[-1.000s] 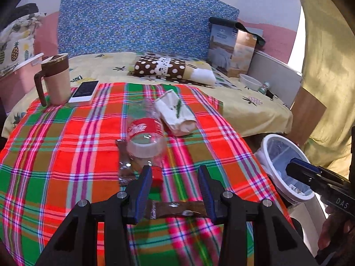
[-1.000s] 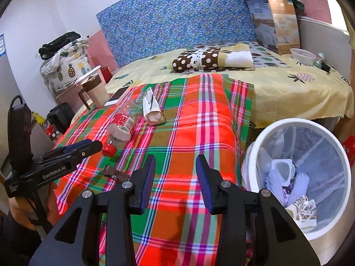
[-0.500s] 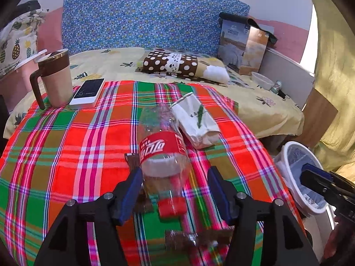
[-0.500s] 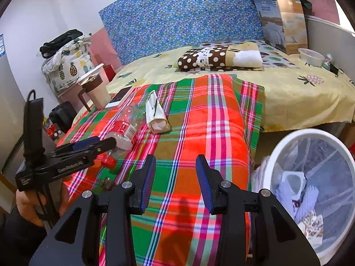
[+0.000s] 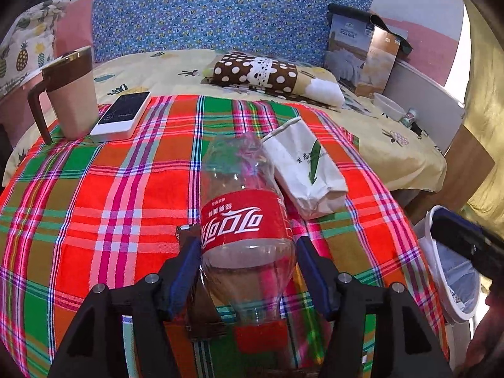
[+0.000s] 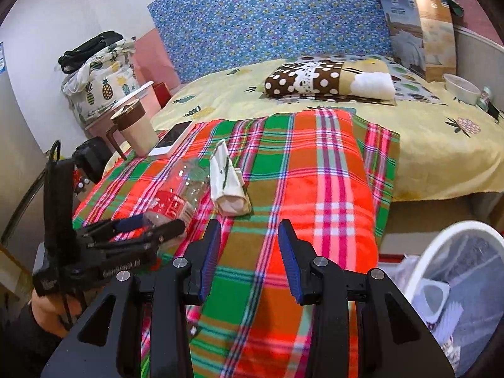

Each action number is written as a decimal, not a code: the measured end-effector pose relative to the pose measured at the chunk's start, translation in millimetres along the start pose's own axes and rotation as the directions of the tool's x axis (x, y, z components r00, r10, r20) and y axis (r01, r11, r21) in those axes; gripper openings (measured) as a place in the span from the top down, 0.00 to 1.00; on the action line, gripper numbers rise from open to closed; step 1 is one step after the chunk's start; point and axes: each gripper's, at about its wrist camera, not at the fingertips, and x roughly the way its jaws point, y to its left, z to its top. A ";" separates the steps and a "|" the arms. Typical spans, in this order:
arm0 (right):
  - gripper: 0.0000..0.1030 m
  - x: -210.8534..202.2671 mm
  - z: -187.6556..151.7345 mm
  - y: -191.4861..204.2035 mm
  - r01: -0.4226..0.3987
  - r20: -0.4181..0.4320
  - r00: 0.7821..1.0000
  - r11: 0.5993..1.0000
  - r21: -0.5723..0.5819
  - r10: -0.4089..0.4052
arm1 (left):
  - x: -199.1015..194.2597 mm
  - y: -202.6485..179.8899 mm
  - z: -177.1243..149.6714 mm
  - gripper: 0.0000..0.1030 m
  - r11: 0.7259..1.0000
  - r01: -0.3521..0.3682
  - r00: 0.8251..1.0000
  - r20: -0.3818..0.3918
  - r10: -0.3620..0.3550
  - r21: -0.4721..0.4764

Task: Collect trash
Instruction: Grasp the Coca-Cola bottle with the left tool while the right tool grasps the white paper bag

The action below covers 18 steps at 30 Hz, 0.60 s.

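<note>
Cola bottle (image 5: pixel 242 226) lies on the plaid blanket (image 5: pixel 94 208) between your left gripper's (image 5: pixel 249 271) just-widened jaws, ungripped; your right gripper (image 6: pixel 249 252) hovers half-open, empty, bin (image 6: pixel 441 252) at four o'clock.

Both handheld grippers are matte black plastic: the left gripper (image 5: pixel 249 271) and right gripper (image 6: pixel 249 258) carry ribbed blue-padded fingers (image 6: pixel 210 253), silver screws at the joints, and white lettering along one side.

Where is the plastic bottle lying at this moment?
In the left wrist view the bottle lies on the plaid blanket, cap toward the camera, between the open left tongs, with the paper bag just to its right.
</note>
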 end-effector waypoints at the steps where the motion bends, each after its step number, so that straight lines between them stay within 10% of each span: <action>1: 0.61 1.4 1.0 -0.6 -0.002 -0.001 1.000 1.000 -0.004 0.002 | -0.9 0.4 -0.8 0.39 1.000 0.004 1.000 0.003 -0.004 -0.002; 18: 0.61 65.5 28.1 4.9 -0.026 -0.096 0.995 0.999 -0.029 0.023 | -34.4 23.1 -14.2 0.40 0.998 0.059 0.997 0.059 -0.057 -0.031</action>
